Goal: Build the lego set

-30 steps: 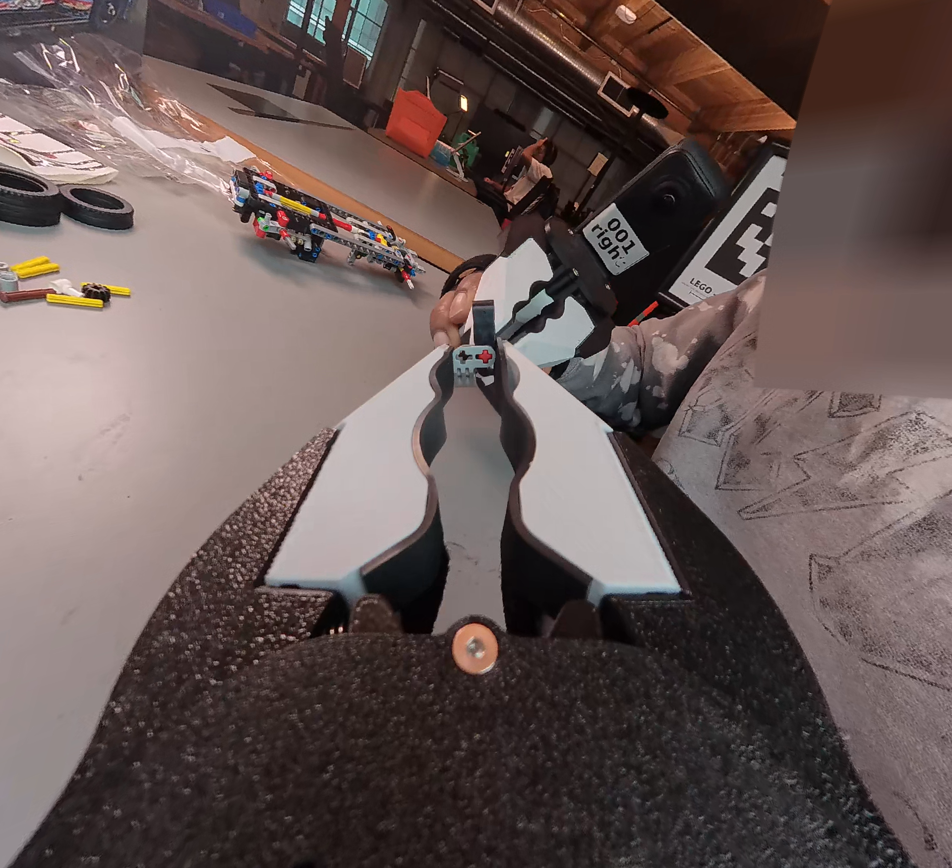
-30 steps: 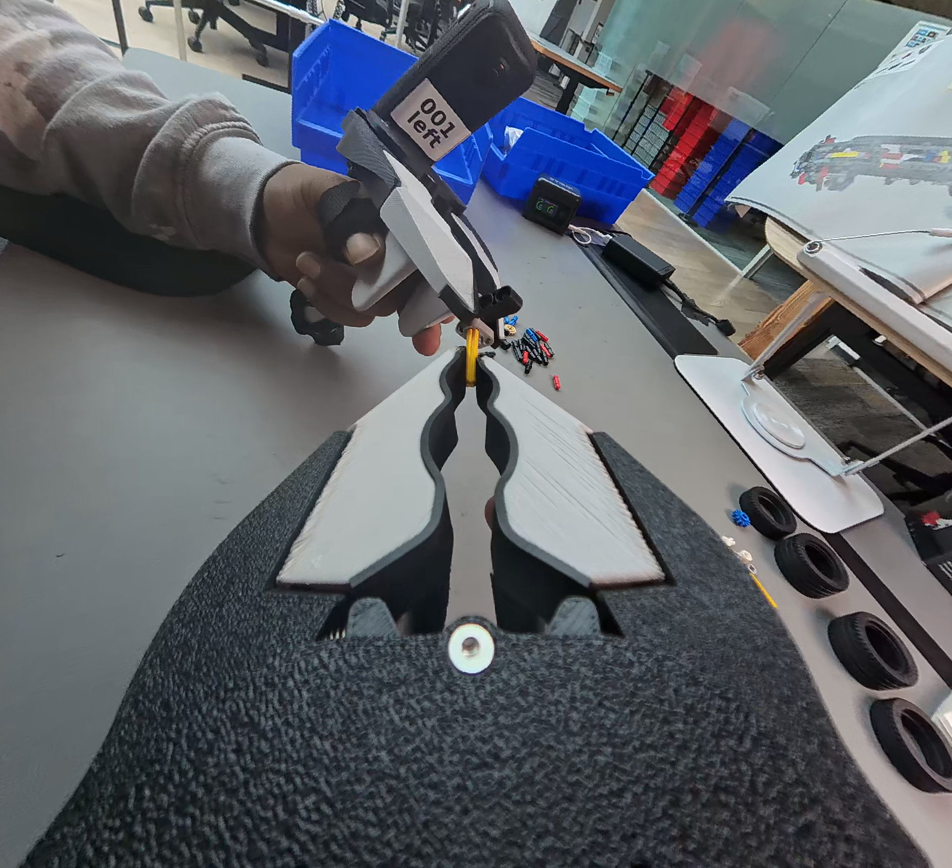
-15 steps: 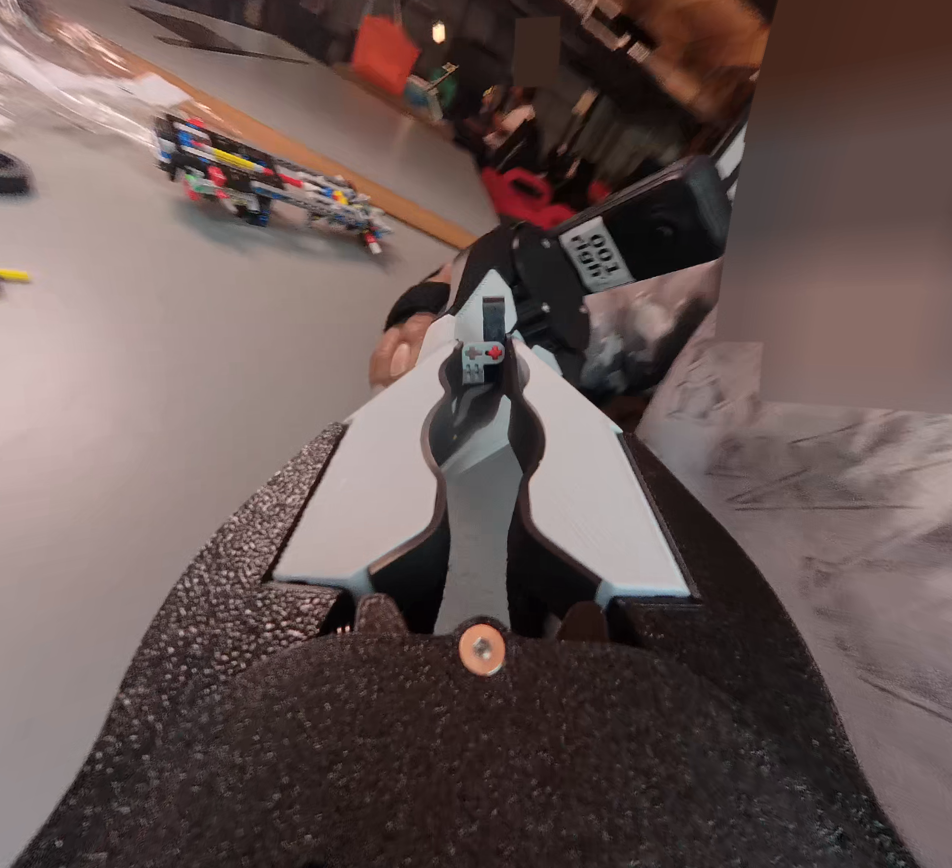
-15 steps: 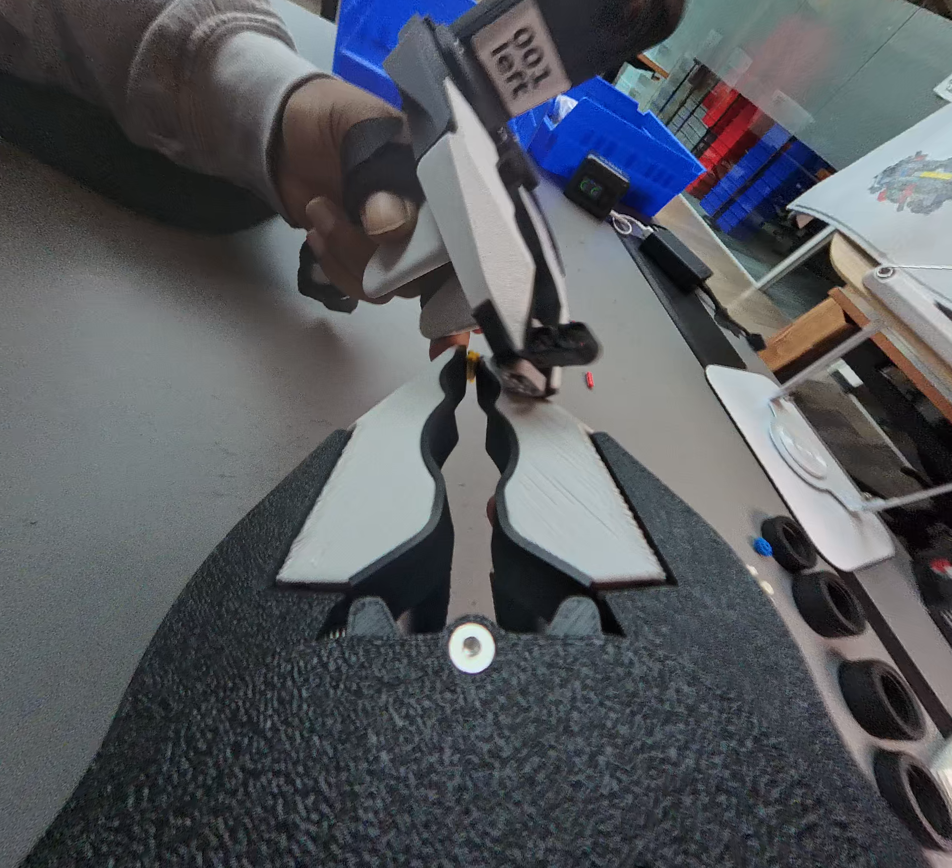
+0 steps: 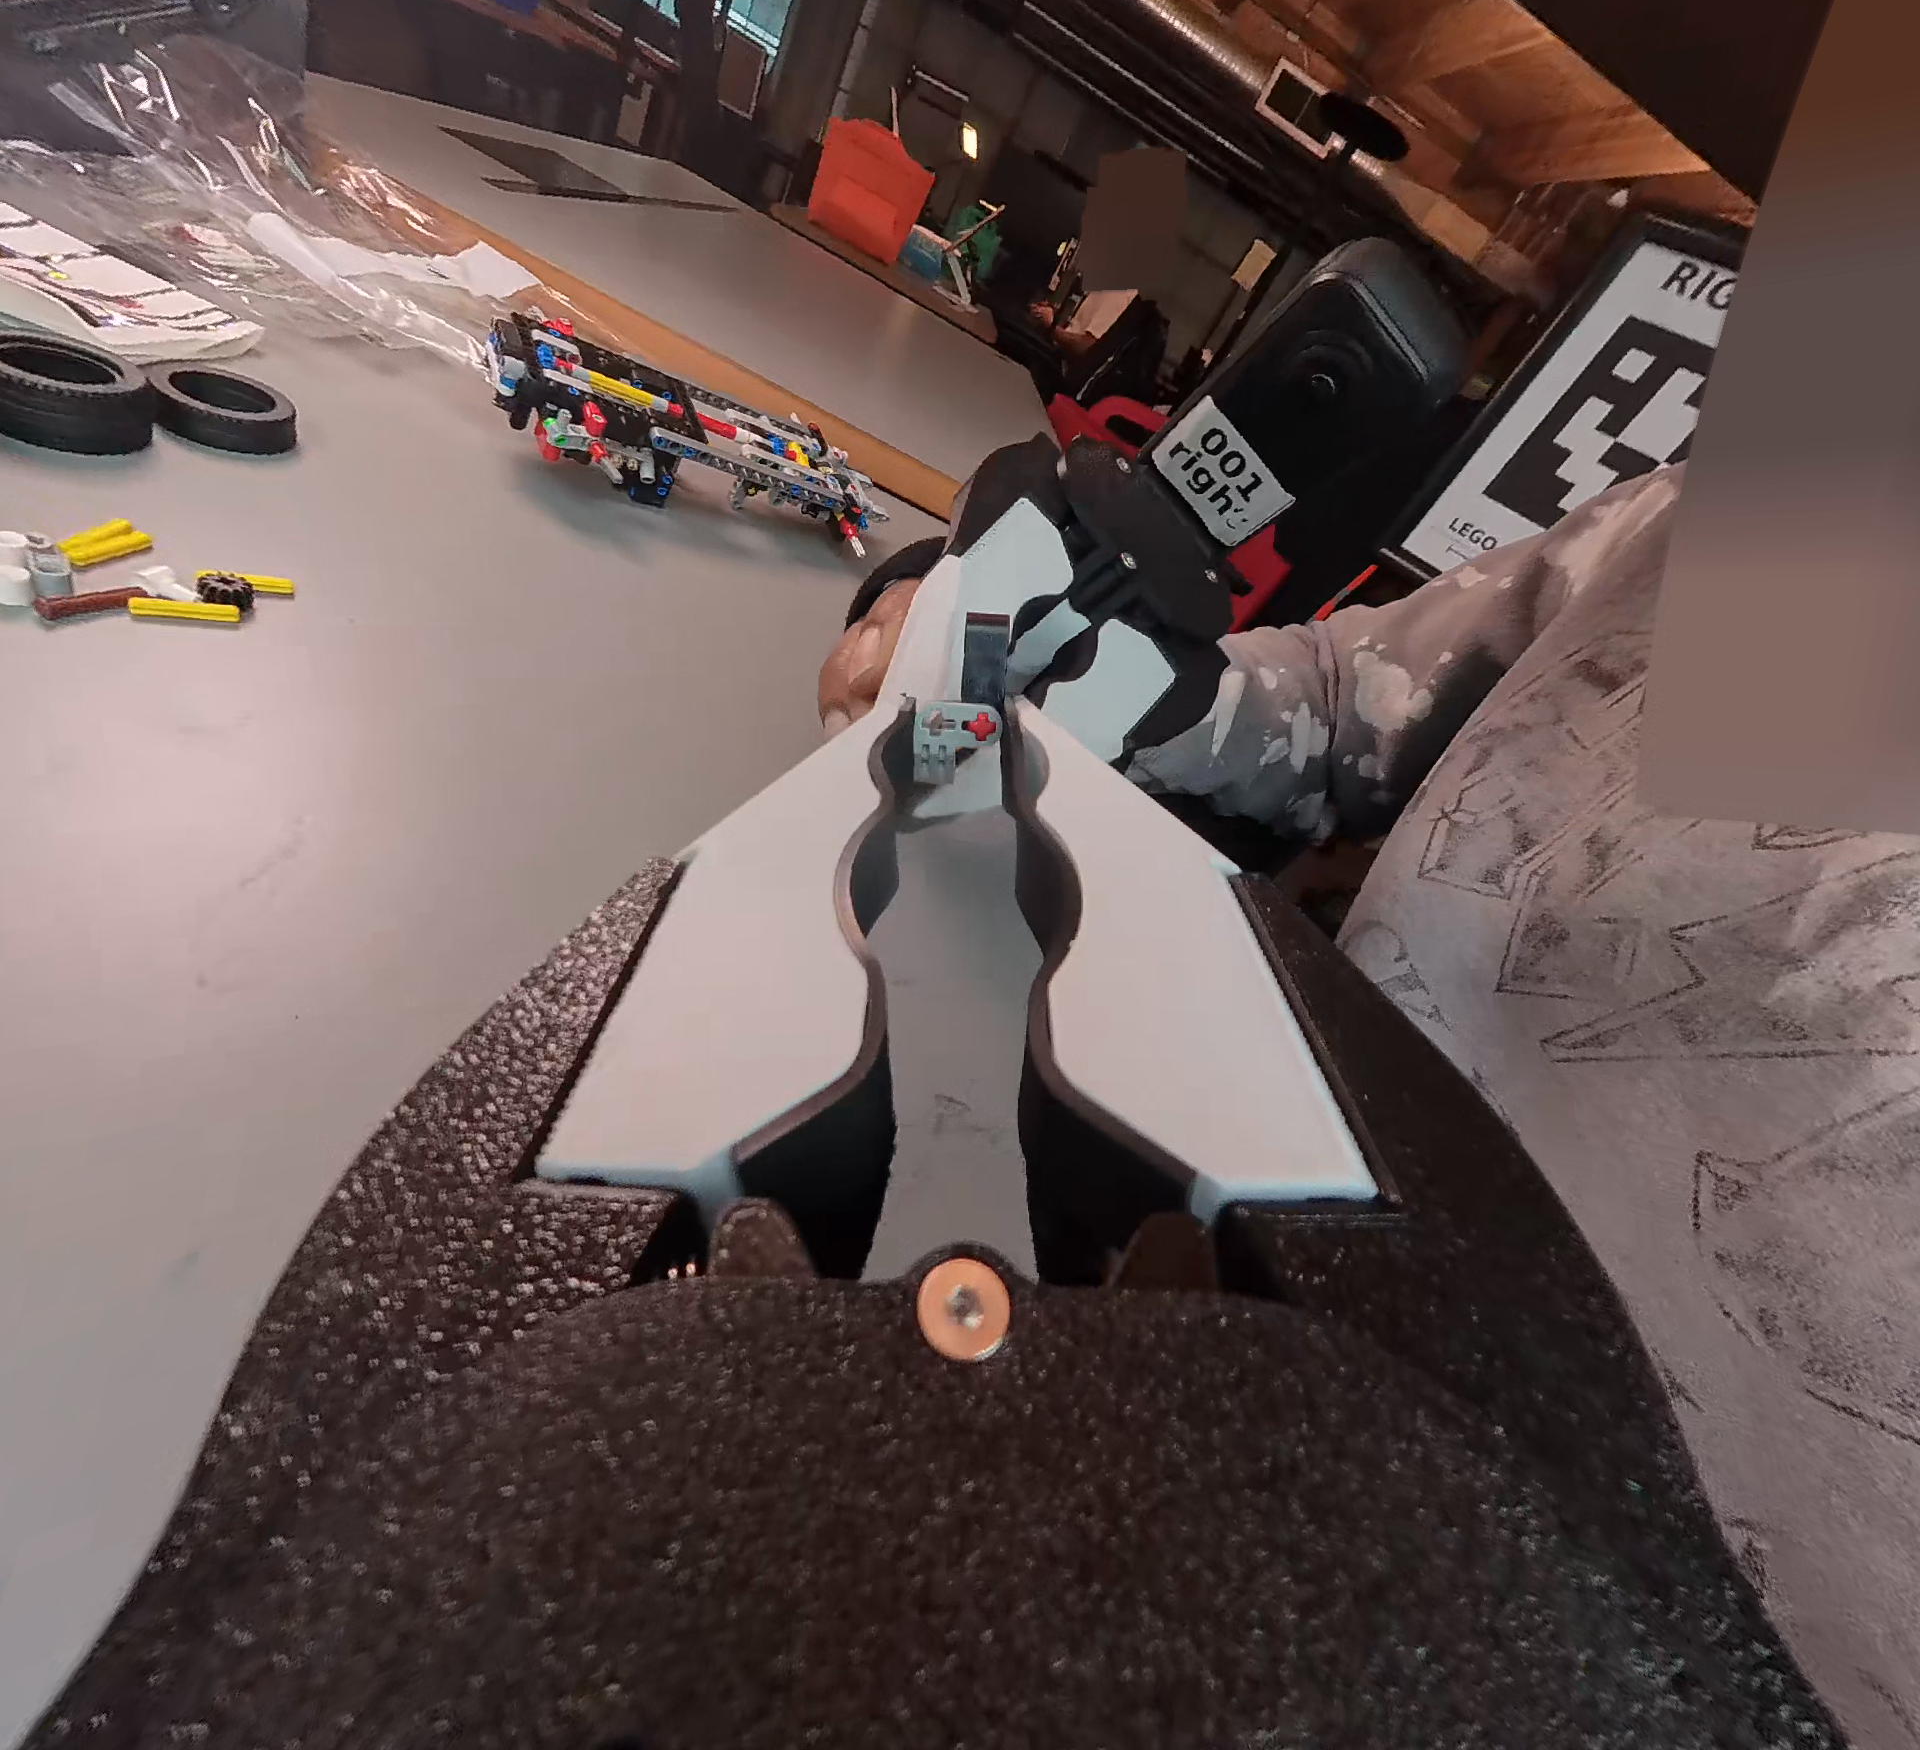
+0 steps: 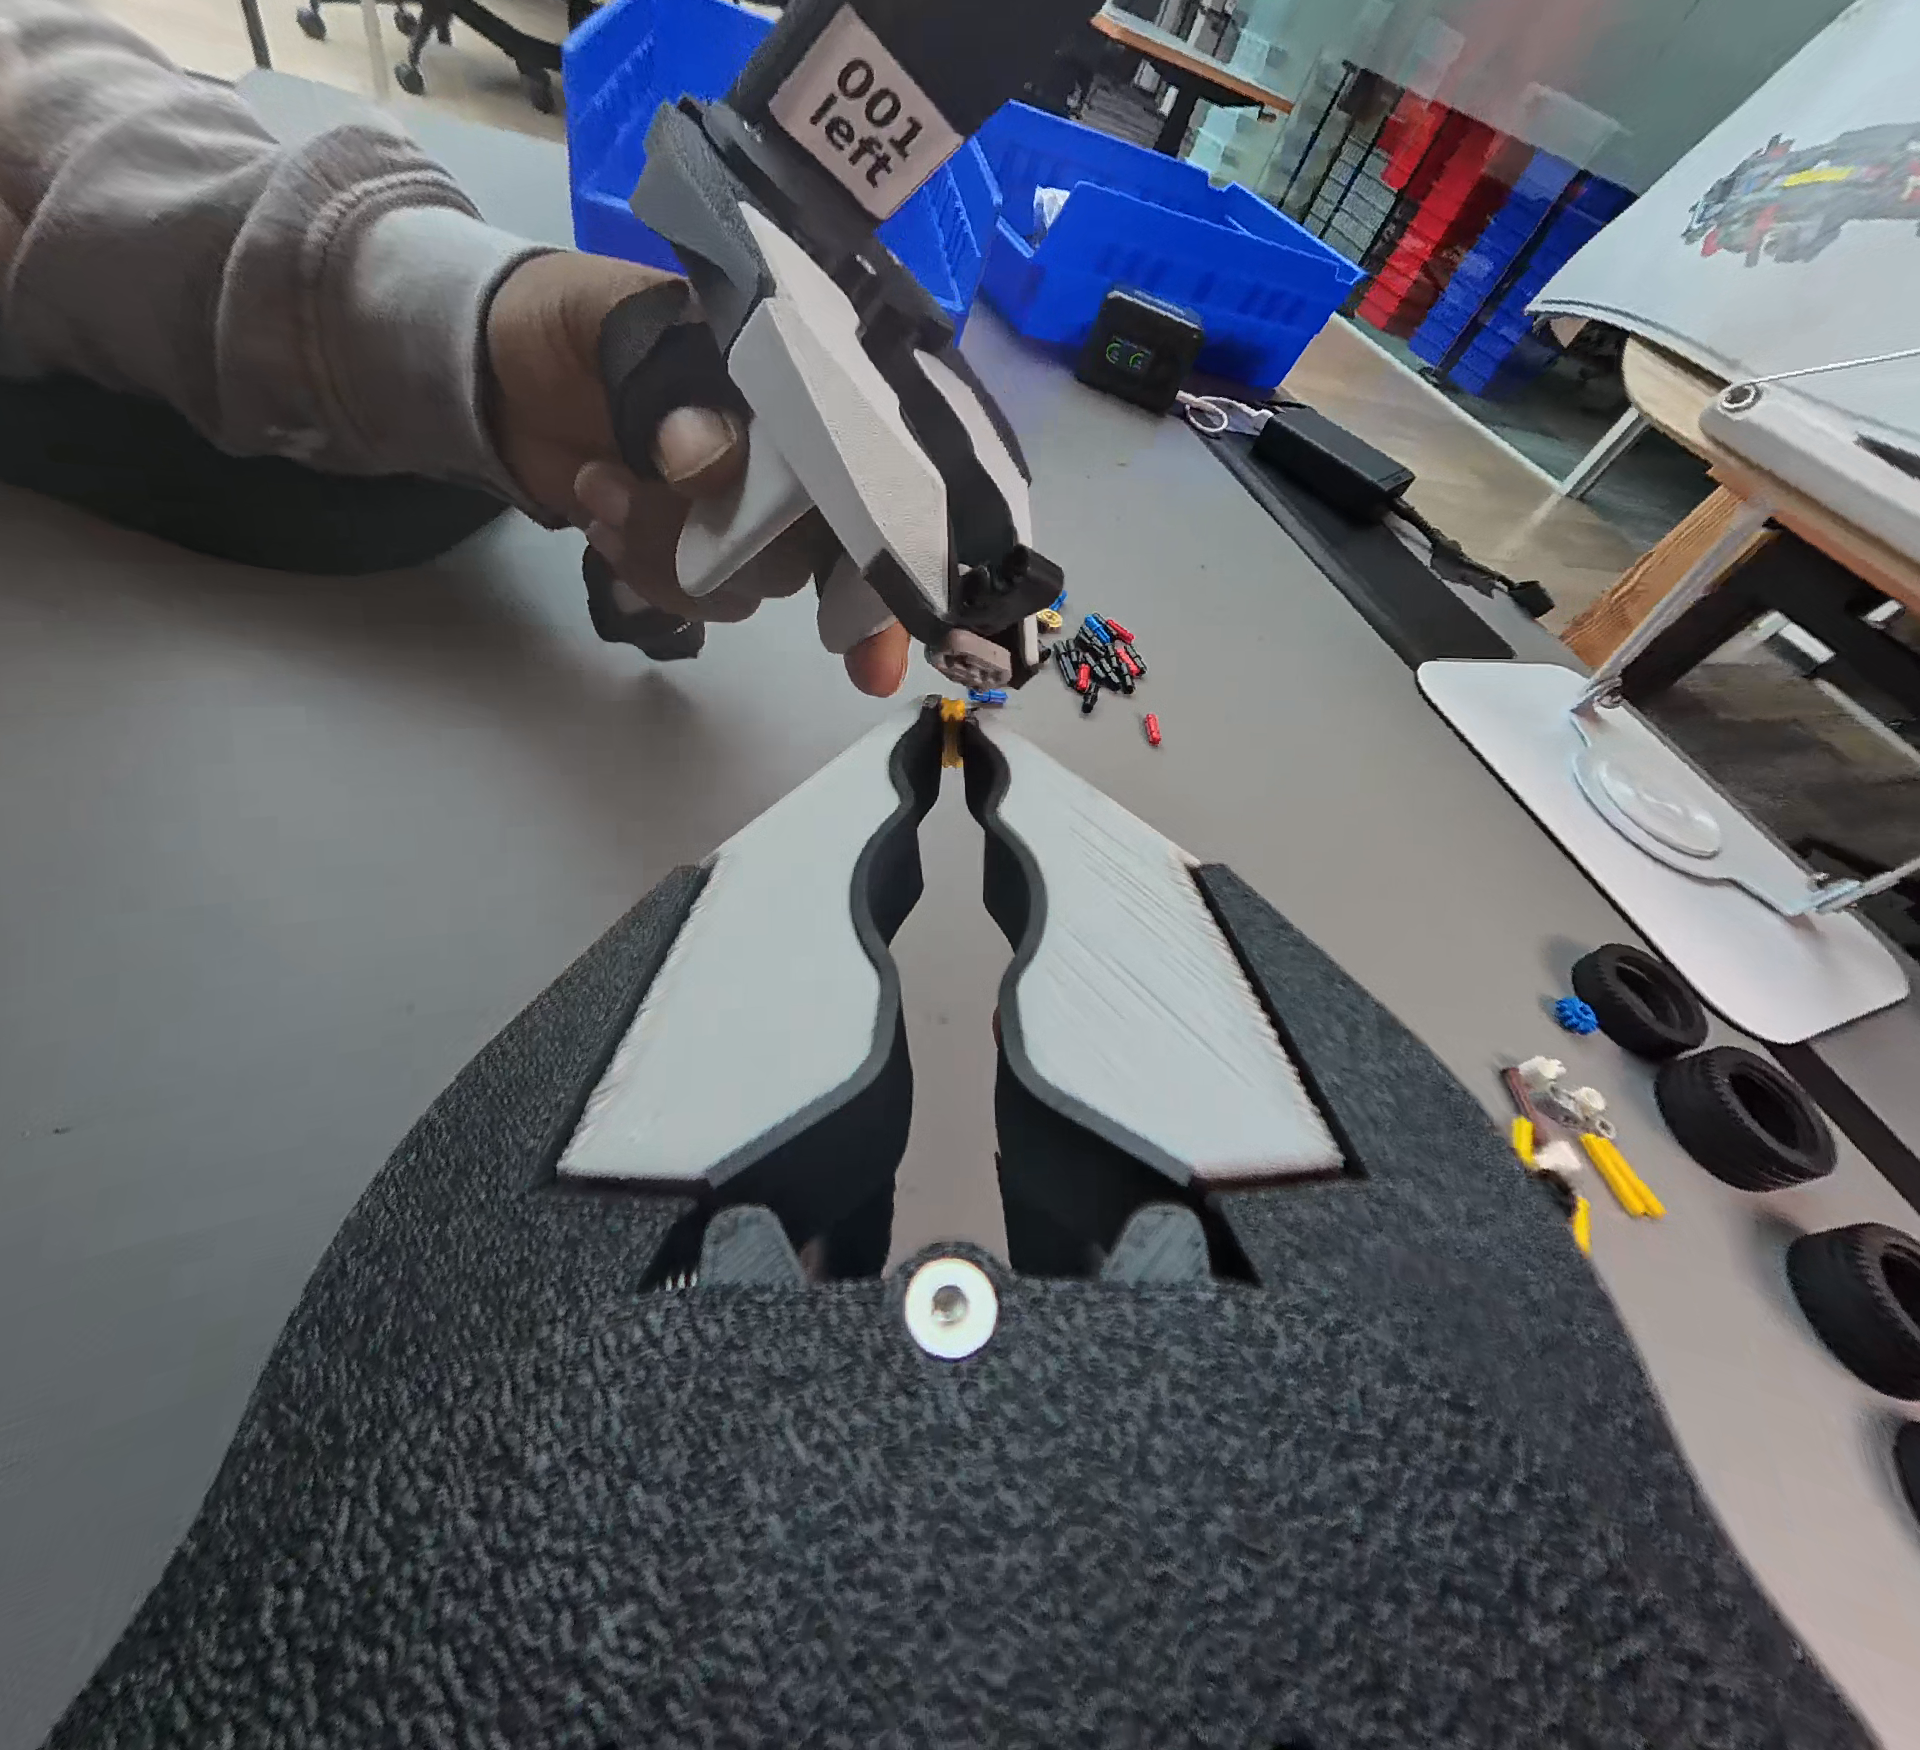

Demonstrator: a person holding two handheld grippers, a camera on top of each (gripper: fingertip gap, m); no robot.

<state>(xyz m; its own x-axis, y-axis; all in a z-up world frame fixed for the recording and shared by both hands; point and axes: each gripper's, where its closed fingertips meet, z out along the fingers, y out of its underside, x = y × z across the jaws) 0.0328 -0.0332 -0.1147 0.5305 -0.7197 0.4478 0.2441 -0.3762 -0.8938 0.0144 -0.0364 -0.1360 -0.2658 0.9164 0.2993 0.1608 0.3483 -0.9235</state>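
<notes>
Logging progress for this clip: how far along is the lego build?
Done: a long chassis lies assembled. In hand: left hand-held gripper holds a grey connector, right hand-held gripper a yellow piece, not visibly joined. Left: tyres and loose pins.

Each handheld gripper, left gripper and right gripper, has two pale grey, wavy-edged fingers with black inner pads, a black textured body, one silver screw and a white label. The sleeve is grey.
</notes>
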